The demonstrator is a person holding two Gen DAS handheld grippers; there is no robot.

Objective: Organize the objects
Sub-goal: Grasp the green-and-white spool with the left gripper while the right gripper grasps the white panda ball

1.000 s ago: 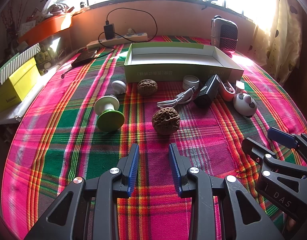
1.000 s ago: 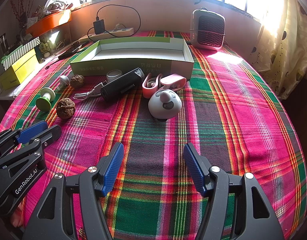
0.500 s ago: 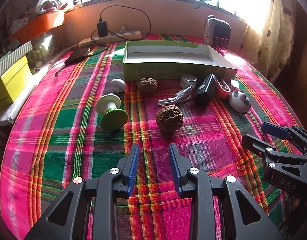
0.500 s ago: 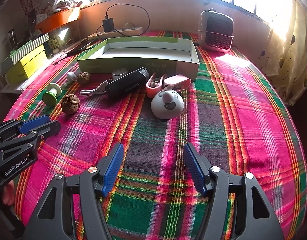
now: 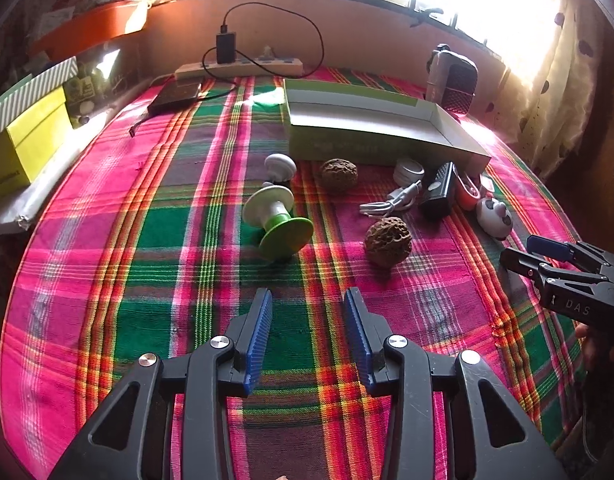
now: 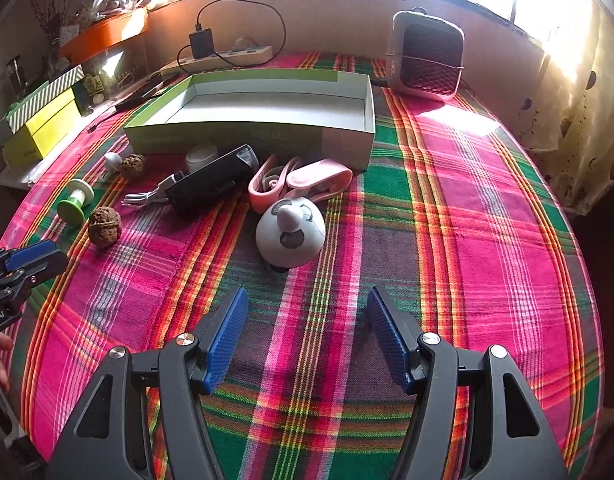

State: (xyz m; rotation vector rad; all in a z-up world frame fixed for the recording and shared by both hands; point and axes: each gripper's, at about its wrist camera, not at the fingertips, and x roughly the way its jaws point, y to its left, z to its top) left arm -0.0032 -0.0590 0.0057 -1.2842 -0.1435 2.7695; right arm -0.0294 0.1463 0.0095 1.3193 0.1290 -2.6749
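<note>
— Claw check first: my left claw point(image 5: 307, 300) has its blue pads apart, holding nothing, above the plaid cloth point(image 5: 167, 280) on the counter.

— And the right one?

— My right claw point(image 6: 307, 300) is spread wider, also holding nothing. A grey round toy point(image 6: 289, 232) sits just ahead of it.

— Where's the rest?

— A green spool point(image 5: 278, 222) lies tipped ahead of my left claw, with a wrinkled nut point(image 5: 388, 237) to its right. A second nut point(image 5: 339, 174), white cable point(image 5: 391, 202) and black device point(image 6: 213, 180) lie near the open green box point(image 6: 251, 138).
</note>
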